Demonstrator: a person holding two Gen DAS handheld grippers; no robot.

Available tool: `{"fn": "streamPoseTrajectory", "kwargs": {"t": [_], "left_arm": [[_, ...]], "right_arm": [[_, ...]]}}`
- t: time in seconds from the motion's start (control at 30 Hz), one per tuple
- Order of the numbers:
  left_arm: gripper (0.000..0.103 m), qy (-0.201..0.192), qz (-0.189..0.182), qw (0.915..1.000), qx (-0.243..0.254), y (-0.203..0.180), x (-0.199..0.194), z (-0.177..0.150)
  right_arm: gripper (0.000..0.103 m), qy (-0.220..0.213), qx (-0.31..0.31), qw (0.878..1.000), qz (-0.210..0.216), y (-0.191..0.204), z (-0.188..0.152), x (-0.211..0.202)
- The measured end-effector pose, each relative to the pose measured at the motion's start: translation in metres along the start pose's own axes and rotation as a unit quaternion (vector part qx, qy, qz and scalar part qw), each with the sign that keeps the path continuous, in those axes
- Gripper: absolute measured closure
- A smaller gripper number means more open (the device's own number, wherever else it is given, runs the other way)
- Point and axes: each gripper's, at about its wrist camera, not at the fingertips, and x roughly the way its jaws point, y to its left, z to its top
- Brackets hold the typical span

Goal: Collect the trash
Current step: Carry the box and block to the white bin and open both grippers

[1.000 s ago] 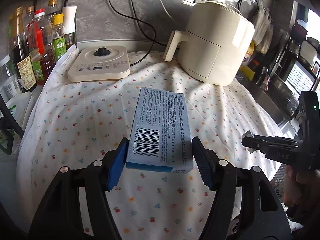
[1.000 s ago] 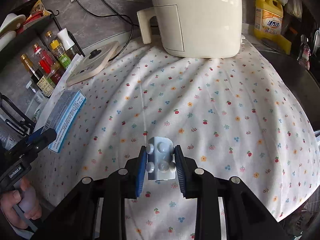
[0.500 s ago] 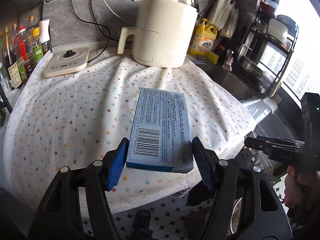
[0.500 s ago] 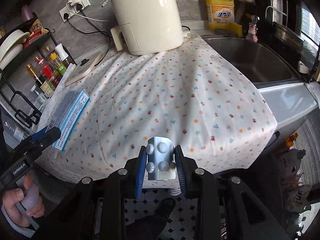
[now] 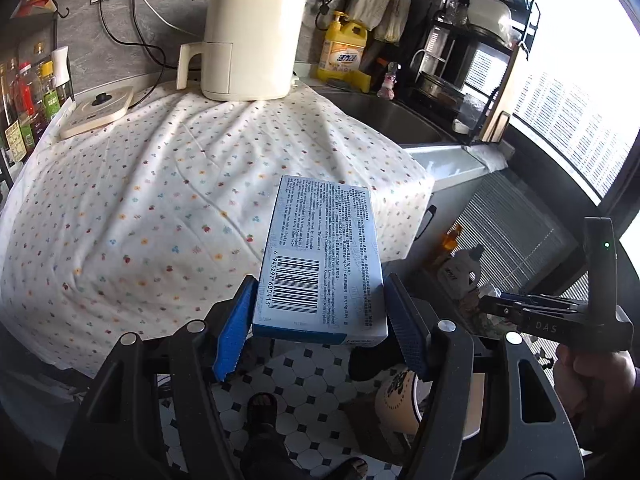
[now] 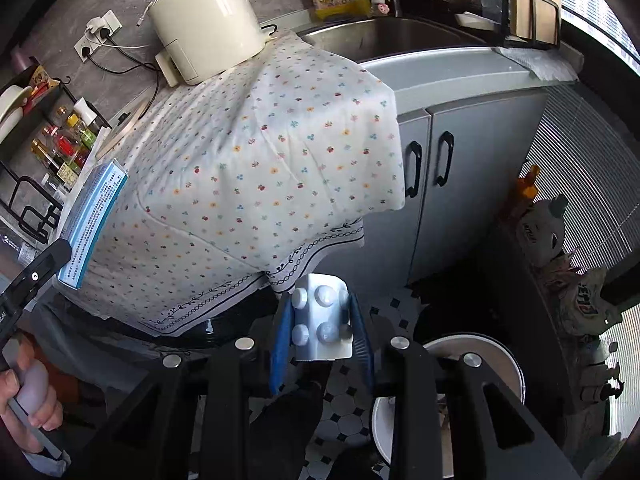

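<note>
L gripper clamps blue box; R gripper pinches white blister pack.

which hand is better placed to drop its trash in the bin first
Right, probably. The right tool, shut on the blister pack, has the white bin just beyond its tips. The left tool, holding the blue box, looks further from it.

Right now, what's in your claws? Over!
Left gripper shut on blue box. Right gripper shut on white studded block. White bin on floor below right gripper. Nothing blocking.
</note>
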Motion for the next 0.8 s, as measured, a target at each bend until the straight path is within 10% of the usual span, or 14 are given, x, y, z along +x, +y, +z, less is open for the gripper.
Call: {"fn": "streamPoseTrajectory", "kwargs": {"t": [0.53,0.63,0.8], "left_arm": [[0.039,0.060,-0.095,0.9909,0.074,-0.111,0.021,-0.069],[0.039,0.071,-0.111,0.9867,0.095,-0.130,0.028,-0.073],[0.038,0.096,-0.142,0.9769,0.127,-0.164,0.042,-0.079]], "right_arm": [[0.069,-0.007,0.101,0.994,-0.046,-0.098,-0.104,-0.055],[0.045,-0.015,0.128,0.990,-0.053,-0.116,-0.117,-0.063],[0.046,-0.034,0.168,0.982,-0.074,-0.143,-0.131,-0.086]]}}
